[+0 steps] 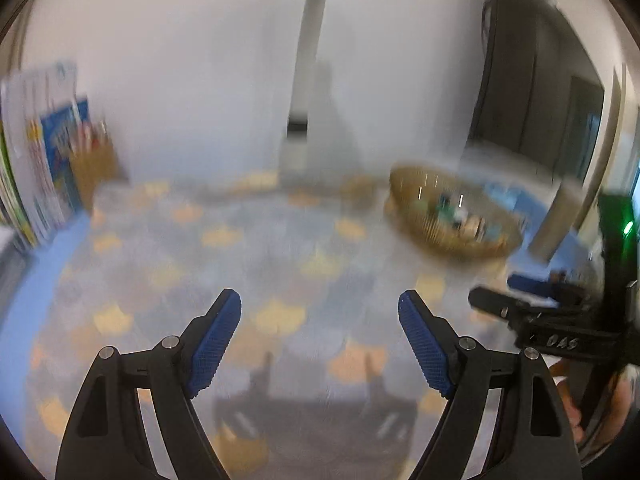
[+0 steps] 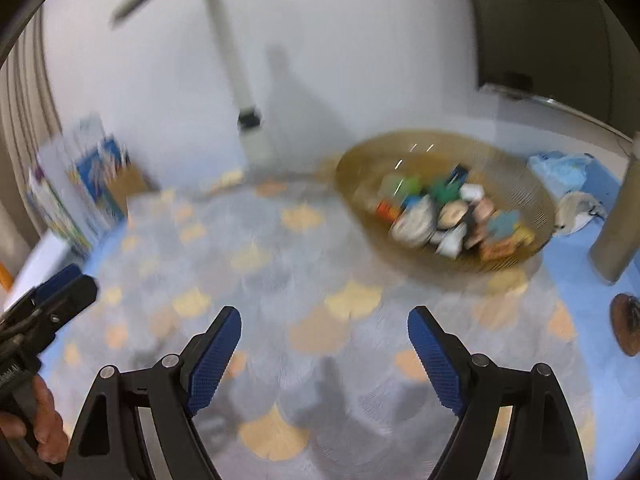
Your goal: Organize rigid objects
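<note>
A round tan mesh basket [image 2: 516, 184] stands at the back right of a table and holds several small rigid objects [image 2: 452, 212]: boxes, a bowl, coloured blocks. It also shows in the left wrist view [image 1: 424, 220], blurred. My left gripper [image 1: 320, 308] is open and empty above the patterned cloth [image 1: 248, 256]. My right gripper [image 2: 324, 320] is open and empty, short of the basket. The right gripper shows at the right edge of the left wrist view [image 1: 504, 300]; the left gripper shows at the left edge of the right wrist view [image 2: 60, 284].
Upright books [image 2: 76, 196] and a brown pencil holder [image 1: 94, 168] stand at the back left. A white lamp post [image 2: 240, 92] rises at the back. A crumpled blue bag [image 2: 564, 168], a grey cylinder [image 2: 620, 216] and a brown round object [image 2: 626, 320] are at the right.
</note>
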The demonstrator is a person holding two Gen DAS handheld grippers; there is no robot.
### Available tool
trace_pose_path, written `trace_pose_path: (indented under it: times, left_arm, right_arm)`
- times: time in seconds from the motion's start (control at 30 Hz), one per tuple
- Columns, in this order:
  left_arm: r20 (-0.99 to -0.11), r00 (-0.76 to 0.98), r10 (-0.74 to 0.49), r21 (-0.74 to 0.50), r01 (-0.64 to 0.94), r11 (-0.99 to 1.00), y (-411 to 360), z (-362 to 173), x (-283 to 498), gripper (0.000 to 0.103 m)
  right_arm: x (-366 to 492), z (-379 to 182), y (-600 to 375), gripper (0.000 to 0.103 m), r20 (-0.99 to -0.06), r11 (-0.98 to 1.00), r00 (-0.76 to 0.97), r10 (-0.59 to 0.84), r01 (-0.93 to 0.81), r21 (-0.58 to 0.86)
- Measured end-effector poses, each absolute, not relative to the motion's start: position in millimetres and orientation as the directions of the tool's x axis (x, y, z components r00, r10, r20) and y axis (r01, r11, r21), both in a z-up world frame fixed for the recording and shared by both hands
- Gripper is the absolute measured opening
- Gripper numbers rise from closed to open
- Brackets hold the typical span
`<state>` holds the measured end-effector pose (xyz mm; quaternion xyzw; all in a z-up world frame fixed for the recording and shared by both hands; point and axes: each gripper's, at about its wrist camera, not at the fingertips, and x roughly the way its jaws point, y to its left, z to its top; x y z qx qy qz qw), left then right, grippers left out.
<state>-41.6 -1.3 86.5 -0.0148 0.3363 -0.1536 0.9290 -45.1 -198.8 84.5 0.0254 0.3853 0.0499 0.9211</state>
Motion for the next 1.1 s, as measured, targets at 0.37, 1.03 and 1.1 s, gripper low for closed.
trace_pose_path:
  times: [0.37,1.03,1.1]
  left_arm:
    - [-0.677,0.671,-0.304,-0.224,0.206,0.953,8.8,28.6,-33.2,0.08]
    - [-0.748,0.612,-0.257,-0.217,0.141,0.966,8.9,15.0,-21.4,0.086]
    - [-0.75,0.61,-0.255,-0.211,0.144,0.967,7.8,14.8,-21.2,0.088]
  right_arm:
    - [-36.2,28.6,-180.6,0.084,-0.746,0.995,0.659,0.094,-0.097,0.04]
    - [-31.8,20.6,-176.7,0.085,-0.761,0.995,0.647,0.056,-0.096,-0.009]
    - [-31.3,20.0,-177.8,0.085,-0.764,0.996,0.643,0.055,-0.09,-0.004]
